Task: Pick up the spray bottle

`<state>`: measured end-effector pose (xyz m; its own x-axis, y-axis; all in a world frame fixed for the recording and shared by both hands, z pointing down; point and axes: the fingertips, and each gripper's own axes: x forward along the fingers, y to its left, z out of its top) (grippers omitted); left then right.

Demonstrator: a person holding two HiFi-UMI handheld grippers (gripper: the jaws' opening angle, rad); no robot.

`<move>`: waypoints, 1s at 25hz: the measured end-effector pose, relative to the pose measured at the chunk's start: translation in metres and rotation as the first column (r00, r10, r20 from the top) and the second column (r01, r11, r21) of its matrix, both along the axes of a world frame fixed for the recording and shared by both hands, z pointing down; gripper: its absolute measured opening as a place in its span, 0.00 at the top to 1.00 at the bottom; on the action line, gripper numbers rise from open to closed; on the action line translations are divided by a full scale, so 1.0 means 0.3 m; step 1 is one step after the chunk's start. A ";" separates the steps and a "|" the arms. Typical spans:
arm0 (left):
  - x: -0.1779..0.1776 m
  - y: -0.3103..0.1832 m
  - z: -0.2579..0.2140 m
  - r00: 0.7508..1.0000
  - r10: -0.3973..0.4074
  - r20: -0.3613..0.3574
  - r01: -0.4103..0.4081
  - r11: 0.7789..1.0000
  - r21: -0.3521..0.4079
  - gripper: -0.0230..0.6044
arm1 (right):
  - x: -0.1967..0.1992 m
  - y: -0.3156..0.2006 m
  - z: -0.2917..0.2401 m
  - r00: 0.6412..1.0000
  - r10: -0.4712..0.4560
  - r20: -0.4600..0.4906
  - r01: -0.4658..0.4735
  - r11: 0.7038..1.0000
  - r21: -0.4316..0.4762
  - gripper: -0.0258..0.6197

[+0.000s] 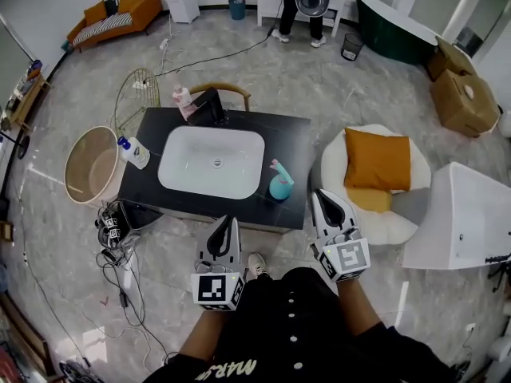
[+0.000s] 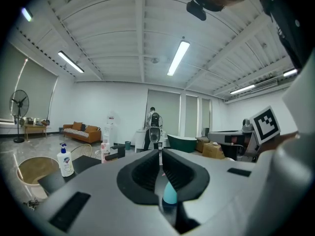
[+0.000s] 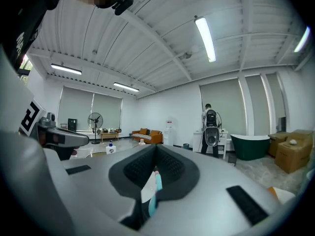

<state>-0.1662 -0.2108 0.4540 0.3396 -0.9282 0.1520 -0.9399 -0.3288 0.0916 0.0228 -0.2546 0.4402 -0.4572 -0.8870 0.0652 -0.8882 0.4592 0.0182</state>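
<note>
The spray bottle, teal with a pink trigger, stands upright on the black counter, at the front right of the white sink. Both grippers hover in front of the counter's near edge, apart from the bottle. My left gripper is shut and empty, below and left of the bottle. My right gripper is shut and empty, just right of it. In the left gripper view the bottle shows low between the closed jaws of the gripper. In the right gripper view the bottle peeks beneath the gripper.
A white pump bottle stands at the counter's left edge, a pink bottle and a black faucet at its back. A wicker basket and cables lie left. A white chair with an orange cushion stands right. A person is far behind.
</note>
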 end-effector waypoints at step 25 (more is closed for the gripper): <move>0.050 -0.044 0.355 0.999 -0.040 -0.021 0.032 0.951 -0.306 0.92 | -0.147 -0.306 0.579 0.963 -0.262 -0.071 0.235 0.936 -0.262 0.54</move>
<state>-0.1513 -0.2239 0.5604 0.3146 -0.8505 0.4216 -0.9464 -0.2471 0.2079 -0.0212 -0.3464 0.6140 -0.6398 -0.6952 0.3276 -0.7445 0.6664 -0.0398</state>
